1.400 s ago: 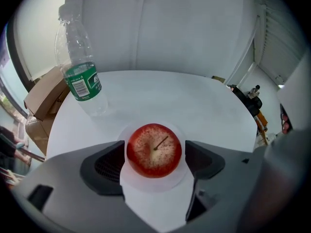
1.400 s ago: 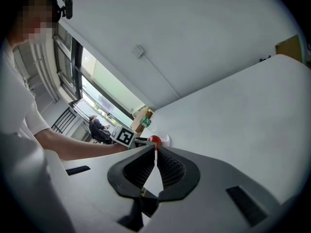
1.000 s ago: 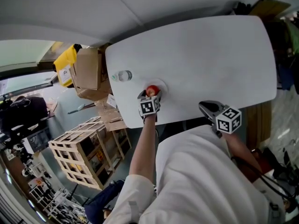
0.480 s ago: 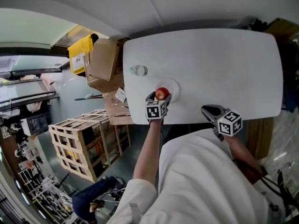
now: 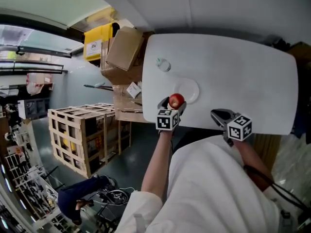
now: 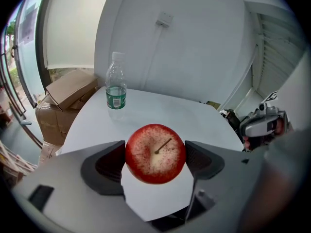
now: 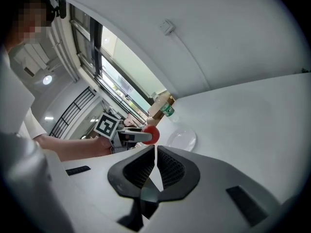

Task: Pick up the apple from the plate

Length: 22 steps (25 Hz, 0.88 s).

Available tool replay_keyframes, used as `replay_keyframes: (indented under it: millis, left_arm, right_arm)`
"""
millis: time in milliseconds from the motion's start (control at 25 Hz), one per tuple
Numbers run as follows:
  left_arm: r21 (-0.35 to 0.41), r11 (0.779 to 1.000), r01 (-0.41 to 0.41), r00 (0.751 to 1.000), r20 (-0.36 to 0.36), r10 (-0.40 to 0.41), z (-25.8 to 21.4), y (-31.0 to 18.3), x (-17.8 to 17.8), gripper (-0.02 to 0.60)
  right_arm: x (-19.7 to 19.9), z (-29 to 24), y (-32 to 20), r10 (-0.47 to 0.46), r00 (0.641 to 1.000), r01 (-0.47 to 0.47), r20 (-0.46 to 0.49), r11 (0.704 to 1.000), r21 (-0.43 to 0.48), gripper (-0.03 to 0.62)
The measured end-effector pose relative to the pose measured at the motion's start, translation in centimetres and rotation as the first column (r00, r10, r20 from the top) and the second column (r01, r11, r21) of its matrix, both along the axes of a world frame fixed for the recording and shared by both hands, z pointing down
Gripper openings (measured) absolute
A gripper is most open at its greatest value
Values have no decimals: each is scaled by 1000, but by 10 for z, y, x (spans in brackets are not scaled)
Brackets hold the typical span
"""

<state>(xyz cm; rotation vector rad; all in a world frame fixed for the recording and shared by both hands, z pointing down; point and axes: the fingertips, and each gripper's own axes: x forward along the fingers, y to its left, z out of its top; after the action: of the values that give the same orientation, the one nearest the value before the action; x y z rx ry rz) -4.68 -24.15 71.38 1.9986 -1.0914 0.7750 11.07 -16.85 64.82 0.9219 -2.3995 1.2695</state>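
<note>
Apple sits clamped between the jaws of my left gripper, stem toward the camera. Each pad presses one side of the red fruit, and the jaws are parted only as far as the fruit fills them. On the head view I see it held off the plate, just beside the plate's near-left rim. It is over the near edge of the table, toward the near left corner. The white plate lies bare on the table, a little in from that edge. A clear water bottle with a green label stands upright farther back, near the table's left edge. My right gripper hangs at the near edge, well to the right of the plate. In its own view the jaws are closed tip to tip with nothing between them. Beyond the table's left edge I can make out cardboard boxes, a yellow bin and a wooden crate on the floor.
</note>
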Motion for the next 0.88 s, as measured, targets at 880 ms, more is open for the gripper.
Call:
replay_keyframes:
  millis: [880]
  left_arm:
    - [124, 990, 73, 985, -163, -53, -85, 126, -89, 385]
  right_arm:
    - [-83, -43, 76, -50, 997, 57, -61, 990, 132, 38]
